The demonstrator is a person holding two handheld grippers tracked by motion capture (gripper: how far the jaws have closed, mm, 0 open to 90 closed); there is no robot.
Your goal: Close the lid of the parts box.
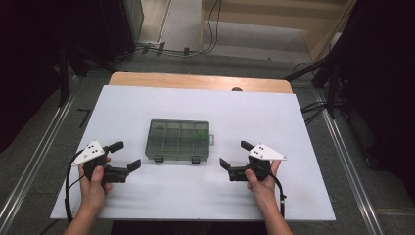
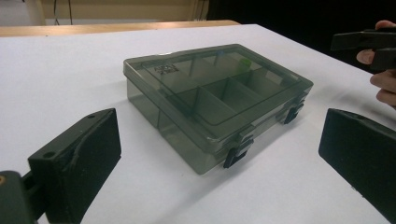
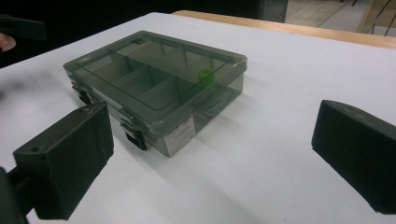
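Nearest the person, the left gripper point(image 1: 123, 156) and right gripper point(image 1: 236, 154) rest low over the white table point(image 1: 293, 196), each with jaws spread wide apart, holding nothing. Between and just beyond them lies the closed compartment box point(image 1: 178, 140), long axis running left-right, its two latches point(image 1: 195, 159) facing the person.

White table top point(image 1: 147, 103) on wooden desk point(image 1: 195, 81), grey floor point(image 1: 44, 137), cables point(image 1: 210, 29) beyond, metal rails point(image 1: 34, 161), dark curtains point(image 1: 29, 49) both sides.
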